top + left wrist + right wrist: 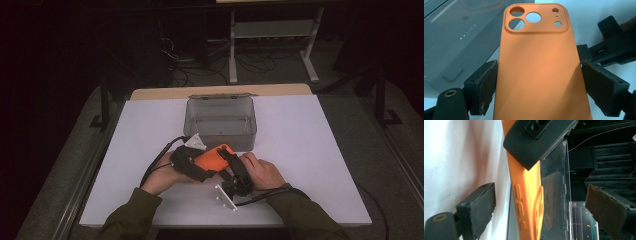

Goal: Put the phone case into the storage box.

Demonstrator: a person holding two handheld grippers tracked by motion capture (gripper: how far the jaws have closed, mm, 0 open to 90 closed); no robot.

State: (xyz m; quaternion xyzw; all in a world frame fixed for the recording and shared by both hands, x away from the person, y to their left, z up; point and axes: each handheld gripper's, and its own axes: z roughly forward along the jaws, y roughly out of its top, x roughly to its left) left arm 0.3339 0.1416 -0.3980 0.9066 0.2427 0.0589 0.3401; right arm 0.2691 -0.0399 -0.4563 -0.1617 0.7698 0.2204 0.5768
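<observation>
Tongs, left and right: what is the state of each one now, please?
Left tongs: closed on the orange phone case.
Right tongs: open, the case between them, not gripped.

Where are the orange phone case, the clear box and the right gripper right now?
orange phone case (539, 72): left gripper view, on its flat back below the camera cutouts.
clear box (220, 131): high view, on its front wall.
right gripper (539, 207): right gripper view, midway between its two fingertips, by the case's edge.

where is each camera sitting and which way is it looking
High view: above the person's side, looking forward and down on the table; both hands and sleeves show.
Left gripper view: on the left gripper, along jaws clamping the orange phone case.
Right gripper view: on the right gripper, jaws either side of the case's edge.
All share the case.
</observation>
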